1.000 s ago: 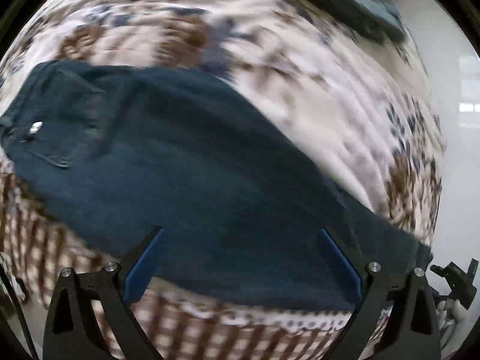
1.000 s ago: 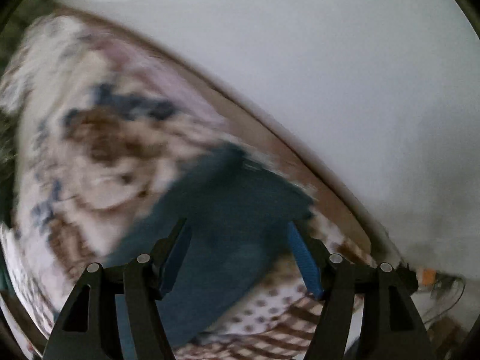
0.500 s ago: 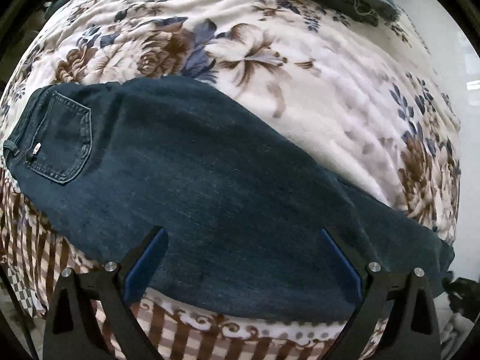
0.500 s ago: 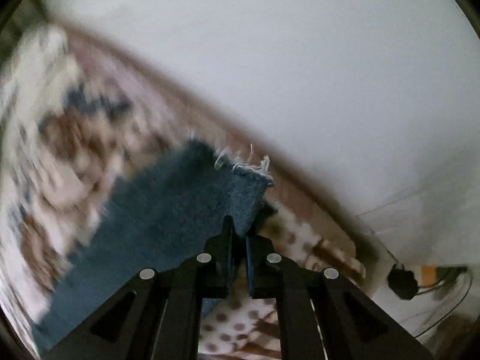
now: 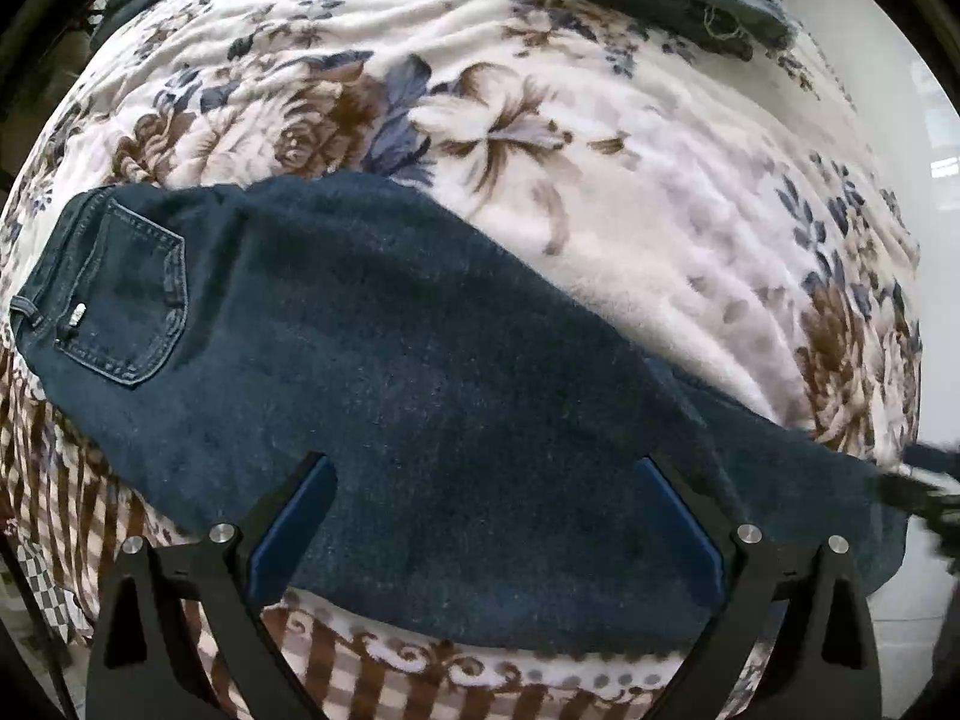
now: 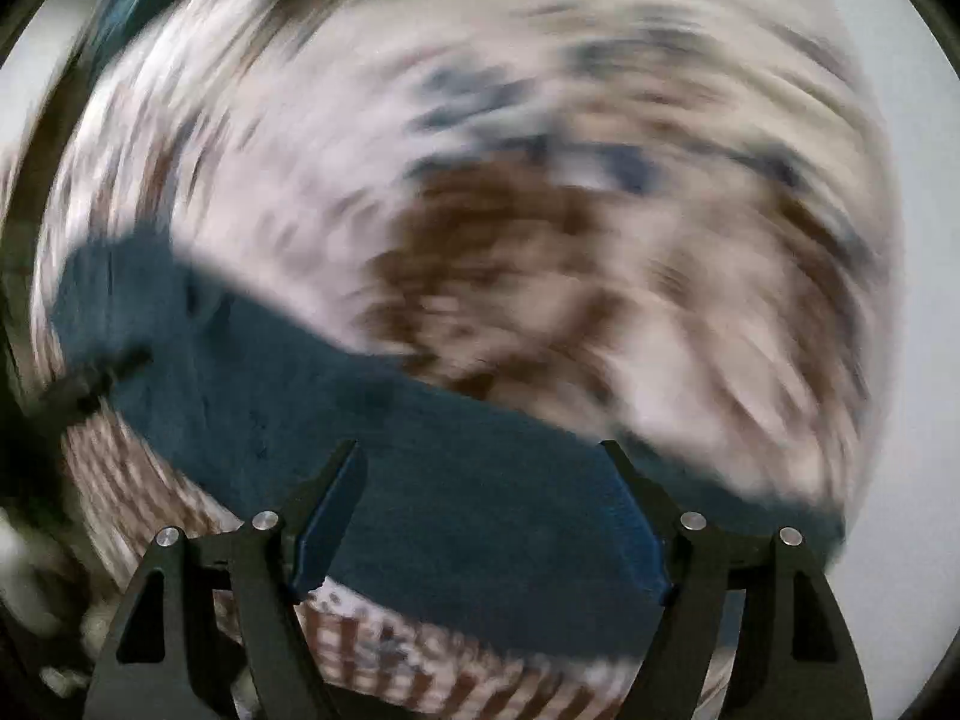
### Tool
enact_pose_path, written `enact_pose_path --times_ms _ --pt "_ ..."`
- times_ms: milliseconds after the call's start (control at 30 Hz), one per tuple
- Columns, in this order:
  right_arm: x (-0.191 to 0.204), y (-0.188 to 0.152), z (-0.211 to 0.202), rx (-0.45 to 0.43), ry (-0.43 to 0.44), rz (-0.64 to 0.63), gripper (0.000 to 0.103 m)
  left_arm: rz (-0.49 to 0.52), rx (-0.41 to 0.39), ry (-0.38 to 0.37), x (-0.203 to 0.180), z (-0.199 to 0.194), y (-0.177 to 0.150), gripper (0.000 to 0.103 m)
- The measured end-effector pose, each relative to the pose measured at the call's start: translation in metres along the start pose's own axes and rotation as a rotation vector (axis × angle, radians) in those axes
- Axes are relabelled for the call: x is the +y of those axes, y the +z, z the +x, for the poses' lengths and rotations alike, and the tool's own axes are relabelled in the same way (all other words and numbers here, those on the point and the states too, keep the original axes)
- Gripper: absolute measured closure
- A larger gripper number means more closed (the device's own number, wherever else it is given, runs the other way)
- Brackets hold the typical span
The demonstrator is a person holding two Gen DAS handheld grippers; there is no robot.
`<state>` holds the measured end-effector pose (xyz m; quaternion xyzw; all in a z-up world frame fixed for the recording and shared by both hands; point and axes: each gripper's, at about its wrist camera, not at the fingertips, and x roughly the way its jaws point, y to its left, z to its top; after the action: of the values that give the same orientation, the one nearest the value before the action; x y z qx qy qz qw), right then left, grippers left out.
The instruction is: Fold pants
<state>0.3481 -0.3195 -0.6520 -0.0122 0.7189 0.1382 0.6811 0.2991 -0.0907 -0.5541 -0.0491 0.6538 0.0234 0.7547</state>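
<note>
Jeans (image 5: 420, 372): lengthwise-folded on bed (image 5: 630, 192), waistband at 9 o'clock, hems at 4. Left tool (image 5: 480, 516): apart, empty, above mid-leg. Right tool (image 6: 480, 510): opening, nothing pinched (view blurred). Advice: pinch both hem layers, carry towards waistband squarely.

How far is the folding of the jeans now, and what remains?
Done: the jeans lie on the floral blanket, legs apparently stacked lengthwise. In hand: nothing; the left hand-held gripper stands open above them, and the right hand-held gripper is opening, gripping nothing. Left: the crosswise folds, hem toward waistband.
</note>
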Motion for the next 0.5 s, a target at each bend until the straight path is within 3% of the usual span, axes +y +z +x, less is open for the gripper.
enact_pose_path --times_ms 67,133,167,233,300,400,500 --pt "0.033 0.018 0.036 0.091 -0.059 -0.172 0.029 -0.007 0.004 0.000 0.003 0.002 -0.003 0.002" --pt "0.053 0.020 0.055 0.117 -0.122 -0.286 0.054 -0.008 0.005 0.006 0.005 0.003 -0.004 0.002" --pt "0.058 0.020 0.060 0.126 -0.108 -0.313 0.072 -0.010 0.005 0.005 0.005 0.005 -0.003 0.002" --pt "0.066 0.014 0.065 0.099 -0.130 -0.358 0.084 -0.011 0.008 0.006 0.009 0.005 -0.005 0.002" --pt "0.067 0.008 0.063 0.069 -0.146 -0.325 0.097 -0.014 0.014 0.007 0.011 0.008 -0.007 0.002" --pt "0.041 -0.005 0.045 0.016 -0.095 -0.094 0.101 -0.022 0.027 0.014 0.016 0.011 -0.012 0.002" --pt "0.020 -0.014 0.043 -0.007 -0.089 0.035 0.101 -0.035 0.036 0.020 0.024 0.013 -0.016 0.002"
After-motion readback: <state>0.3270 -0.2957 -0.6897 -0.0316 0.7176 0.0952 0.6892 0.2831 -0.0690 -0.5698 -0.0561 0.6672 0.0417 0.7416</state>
